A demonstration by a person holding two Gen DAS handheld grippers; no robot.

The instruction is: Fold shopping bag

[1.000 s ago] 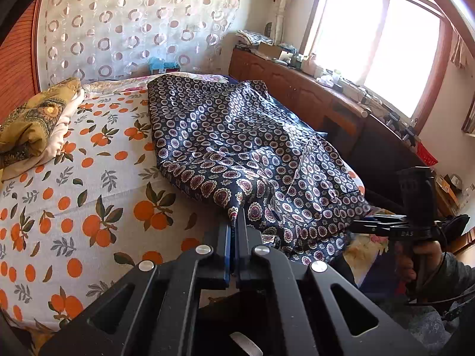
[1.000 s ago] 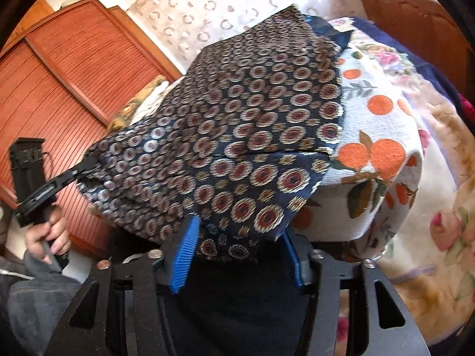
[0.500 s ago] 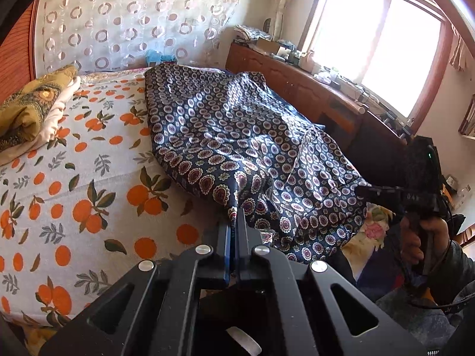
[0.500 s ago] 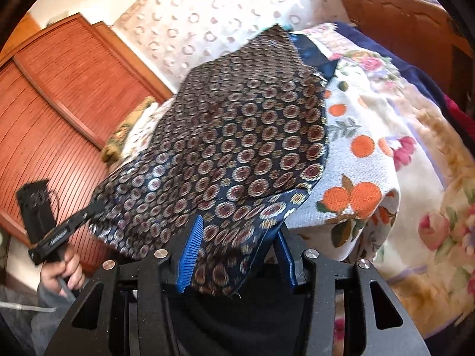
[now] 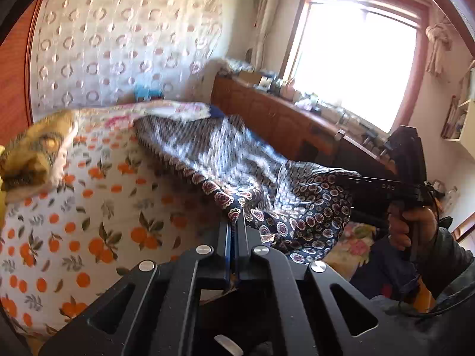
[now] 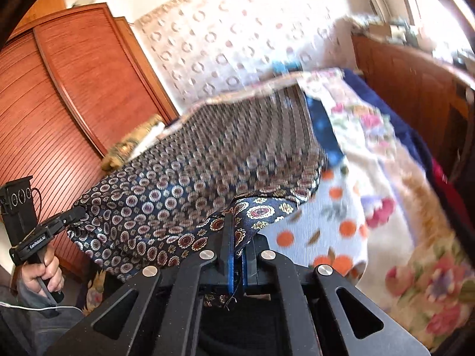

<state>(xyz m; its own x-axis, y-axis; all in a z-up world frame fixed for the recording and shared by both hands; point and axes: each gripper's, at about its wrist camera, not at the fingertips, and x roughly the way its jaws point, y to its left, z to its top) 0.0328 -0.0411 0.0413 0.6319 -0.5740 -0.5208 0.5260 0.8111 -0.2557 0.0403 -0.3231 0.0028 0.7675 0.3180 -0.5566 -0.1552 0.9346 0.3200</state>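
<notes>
**At the foot of the bed, both tongs pinch the near hem of the bag**

Over the near edge of the bed with the orange-fruit printed sheet (image 5: 89,207), the dark navy fabric shopping bag with round medallion print (image 5: 225,160) lies stretched away from the person, its long axis running from the hem in hand up toward the curtained wall. The left tongs (image 5: 234,216) are fully closed, nipping the hem at the bag's left near corner. The right tongs (image 6: 234,231) have just been closing and are now clamped on the right near corner, cloth bunched between the blue pads. Each corner sits right at its own tongs, so neither hand is nearer; the two stand side by side across the bag's width, the near edge slung between them and lifted off the sheet. The far end rests on the bed, well apart from both hands. By my reckoning the coming move is a carry of this near edge forward along that long axis, to lay it on the far end.
</notes>
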